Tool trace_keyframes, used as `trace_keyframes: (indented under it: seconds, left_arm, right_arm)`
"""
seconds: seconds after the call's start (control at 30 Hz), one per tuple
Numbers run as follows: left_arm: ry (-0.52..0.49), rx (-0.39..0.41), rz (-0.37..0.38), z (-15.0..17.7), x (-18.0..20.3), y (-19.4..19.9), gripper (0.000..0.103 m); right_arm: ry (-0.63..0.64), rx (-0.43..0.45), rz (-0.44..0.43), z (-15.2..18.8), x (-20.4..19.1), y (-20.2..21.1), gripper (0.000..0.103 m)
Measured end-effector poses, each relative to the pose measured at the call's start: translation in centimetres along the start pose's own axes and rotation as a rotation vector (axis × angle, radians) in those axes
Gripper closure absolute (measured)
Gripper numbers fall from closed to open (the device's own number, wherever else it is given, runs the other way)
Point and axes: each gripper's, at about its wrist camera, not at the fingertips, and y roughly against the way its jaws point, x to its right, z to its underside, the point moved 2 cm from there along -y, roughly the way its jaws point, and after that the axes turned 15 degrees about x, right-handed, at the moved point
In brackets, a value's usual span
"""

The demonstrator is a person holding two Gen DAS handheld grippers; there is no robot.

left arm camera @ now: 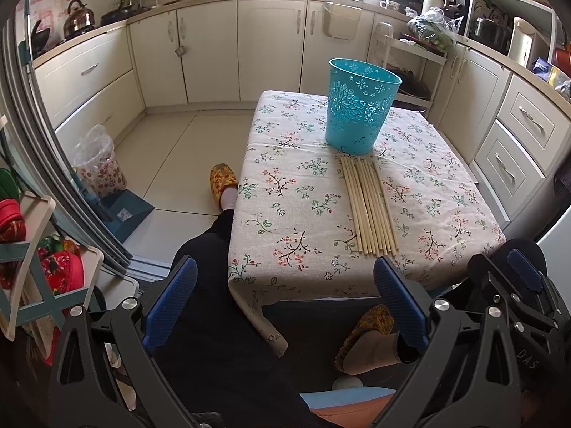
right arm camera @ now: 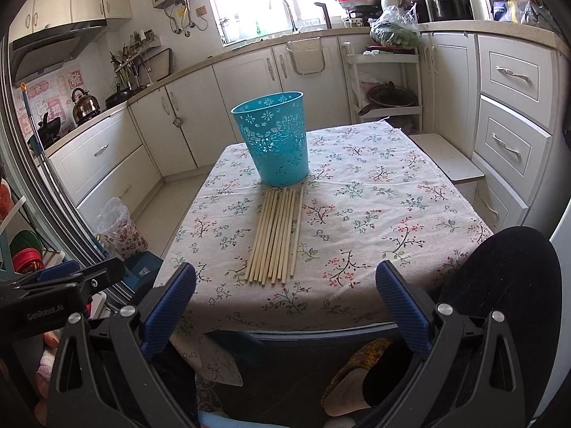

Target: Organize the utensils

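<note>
Several pale wooden chopsticks (left arm camera: 367, 207) (right arm camera: 276, 235) lie side by side on a small table with a floral cloth (left arm camera: 285, 164) (right arm camera: 374, 196). Just behind them stands an upright turquoise perforated bin (left arm camera: 360, 105) (right arm camera: 273, 139), its far ends of the sticks nearly touching its base. My left gripper (left arm camera: 285, 306) hangs open off the table's near edge, over the person's lap, nothing between its blue pads. My right gripper (right arm camera: 285, 310) is open too, held before the near edge, with the chopsticks straight ahead. The right gripper's body shows in the left wrist view (left arm camera: 514, 285).
Cream kitchen cabinets (left arm camera: 210, 50) (right arm camera: 510, 107) ring the room. A slim rolling shelf (right arm camera: 385, 82) stands behind the table and a low white stool (right arm camera: 446, 164) at its right. A lined floral waste bin (left arm camera: 100, 164) sits on the floor at left. The person's slippered feet (left arm camera: 223, 182) rest under the table.
</note>
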Motion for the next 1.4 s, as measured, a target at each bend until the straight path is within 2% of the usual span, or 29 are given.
trace_keyframes:
  seconds: [1.4]
  left_arm:
    - [0.013, -0.001, -0.028, 0.19, -0.21, -0.3, 0.008]
  right_arm:
    - [-0.005, -0.004, -0.006, 0.12, -0.04, 0.16, 0.006]
